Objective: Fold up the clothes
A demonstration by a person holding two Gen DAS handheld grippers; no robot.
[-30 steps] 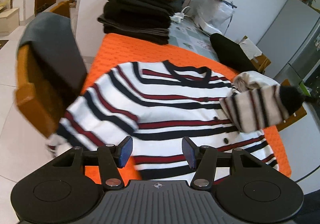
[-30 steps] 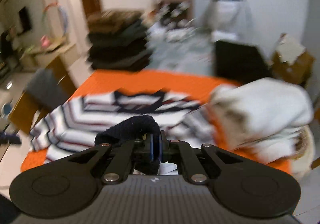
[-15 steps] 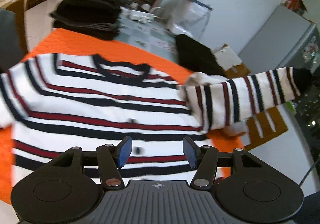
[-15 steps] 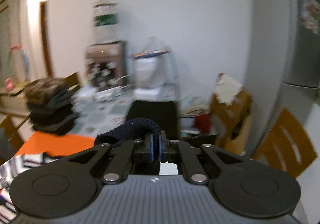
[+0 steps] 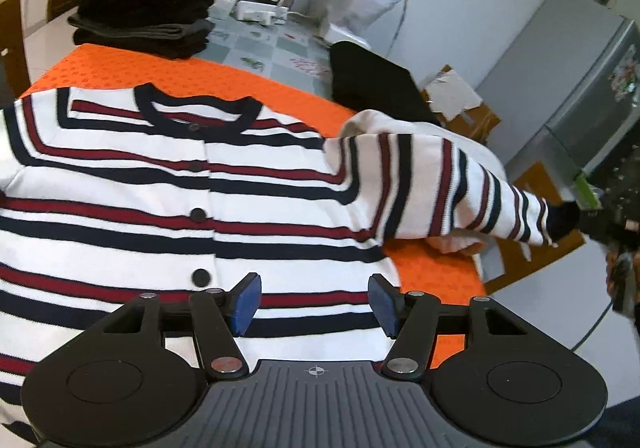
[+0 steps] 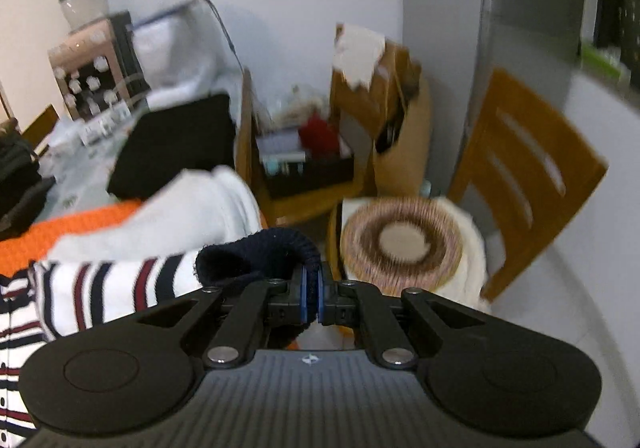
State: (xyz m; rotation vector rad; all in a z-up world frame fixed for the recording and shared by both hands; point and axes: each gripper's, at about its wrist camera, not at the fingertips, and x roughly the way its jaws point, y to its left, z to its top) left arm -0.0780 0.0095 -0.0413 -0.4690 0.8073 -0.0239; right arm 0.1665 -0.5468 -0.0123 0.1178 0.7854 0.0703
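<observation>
From the left wrist camera, a striped cardigan [image 5: 160, 192] lies flat, buttons up, on the orange cloth [image 5: 120, 66] covering the tabletop. The left claw [image 5: 314, 302] hangs over its lower hem with its pads wide apart, holding nothing. The sleeve [image 5: 440, 192] on the right side is drawn out sideways past the tabletop's edge, over a cream garment [image 5: 452, 132], and its dark cuff [image 5: 564, 218] disappears into the other claw at the frame's edge. A stack of folded dark clothes [image 5: 148, 4] sits at the far end.

From the right wrist camera, the right claw [image 6: 311, 296] is closed tight on the navy cuff [image 6: 260, 252], which bunches over the pads, with the striped sleeve trailing off to the left. Beyond it stand a wooden chair [image 6: 528, 176] and a cardboard box [image 6: 384, 88].

By my reading, this cardigan is only spread out. No fold is in it yet; the sleeve needs bringing across the chest, then the other sleeve and the body folds.
</observation>
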